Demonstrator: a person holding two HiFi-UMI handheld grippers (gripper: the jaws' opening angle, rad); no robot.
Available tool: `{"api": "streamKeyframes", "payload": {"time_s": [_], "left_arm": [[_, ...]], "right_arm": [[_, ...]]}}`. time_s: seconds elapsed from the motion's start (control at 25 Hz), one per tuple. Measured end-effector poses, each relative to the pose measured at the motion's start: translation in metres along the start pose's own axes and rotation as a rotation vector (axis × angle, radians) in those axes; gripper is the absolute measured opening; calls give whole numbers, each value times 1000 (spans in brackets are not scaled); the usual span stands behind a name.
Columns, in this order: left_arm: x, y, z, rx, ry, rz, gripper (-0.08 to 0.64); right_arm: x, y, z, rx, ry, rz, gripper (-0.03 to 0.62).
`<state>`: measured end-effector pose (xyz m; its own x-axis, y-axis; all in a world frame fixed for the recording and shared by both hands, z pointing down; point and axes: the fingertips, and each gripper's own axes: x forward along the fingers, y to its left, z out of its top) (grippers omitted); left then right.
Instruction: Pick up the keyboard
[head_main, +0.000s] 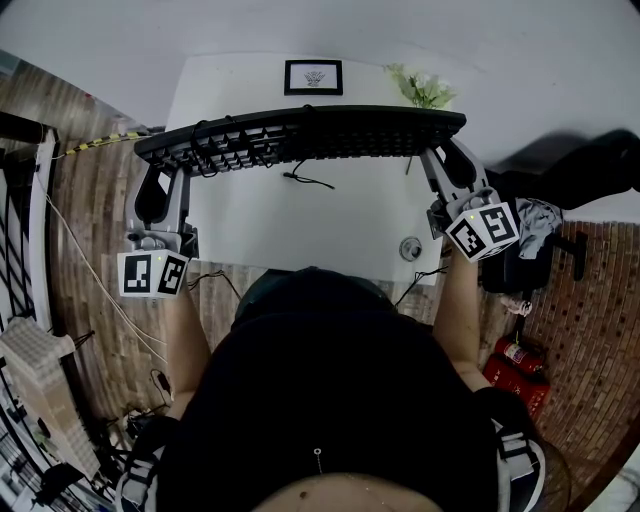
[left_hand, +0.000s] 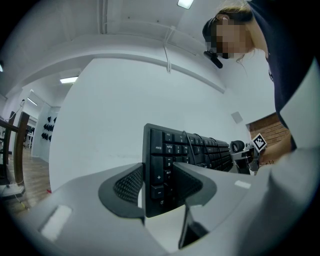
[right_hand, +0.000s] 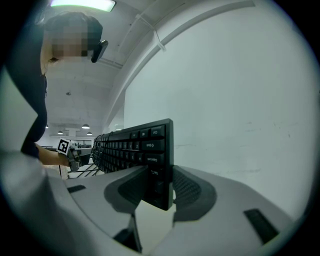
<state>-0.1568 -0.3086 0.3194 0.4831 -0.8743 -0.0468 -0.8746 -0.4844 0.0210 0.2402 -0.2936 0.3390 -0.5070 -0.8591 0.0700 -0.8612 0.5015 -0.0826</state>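
Black keyboard (head_main: 300, 135) is off the white table (head_main: 330, 235), hanging level above the table's far half. Left gripper (head_main: 163, 165) is clamped on the numpad end and right gripper (head_main: 440, 152) on the opposite end, pads pinching the edges. One grip per short end likely keeps the long board balanced. Its cable (head_main: 308, 180) dangles toward the table.
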Motion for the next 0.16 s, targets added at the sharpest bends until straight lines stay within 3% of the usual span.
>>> {"api": "streamKeyframes", "payload": {"time_s": [0.16], "left_arm": [[1,0,-1,0,6,-3,192]], "right_arm": [[0,-1,-2,8,3,-5,140]]}}
